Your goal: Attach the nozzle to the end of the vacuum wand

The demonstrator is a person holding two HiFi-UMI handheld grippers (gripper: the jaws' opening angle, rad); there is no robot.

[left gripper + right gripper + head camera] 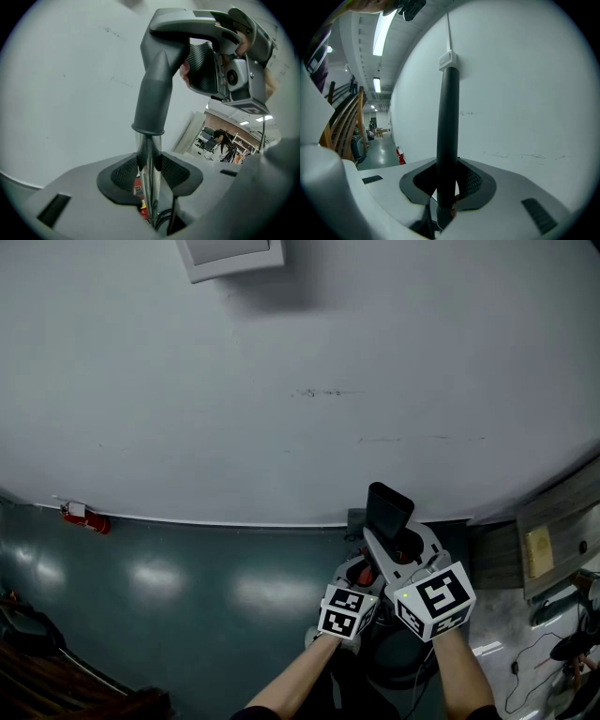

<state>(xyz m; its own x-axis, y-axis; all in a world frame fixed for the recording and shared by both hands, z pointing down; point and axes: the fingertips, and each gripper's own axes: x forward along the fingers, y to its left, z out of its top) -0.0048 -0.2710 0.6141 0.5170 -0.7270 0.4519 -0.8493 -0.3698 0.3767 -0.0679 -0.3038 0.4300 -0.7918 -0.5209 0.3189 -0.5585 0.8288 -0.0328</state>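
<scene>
At the far left of the head view, a red fire extinguisher [84, 517] is seen low on the pale wall [281, 381], where it meets the glossy teal floor [187, 587]. A white wall box [230, 257] is mounted high above it.

Right of centre, the left gripper [149, 177] is held out on a bare forearm. Its jaws are seen clamped on the chrome vacuum wand [149, 157], with the ribbed pads pressed against the tube from both sides.

The grey nozzle [157, 79] is seated on the end of that wand, with its collar set around the chrome tube. From there the nozzle rises and bends over to the right.

Just beside the left gripper, the right gripper [447, 180] is closed on the nozzle, and its dark body is pinched between the two pads. In the head view the nozzle's dark tip stands up above both marker cubes.

At the far right edge, a wooden panel [539, 549] and some loose cables [553, 643] can be made out.
</scene>
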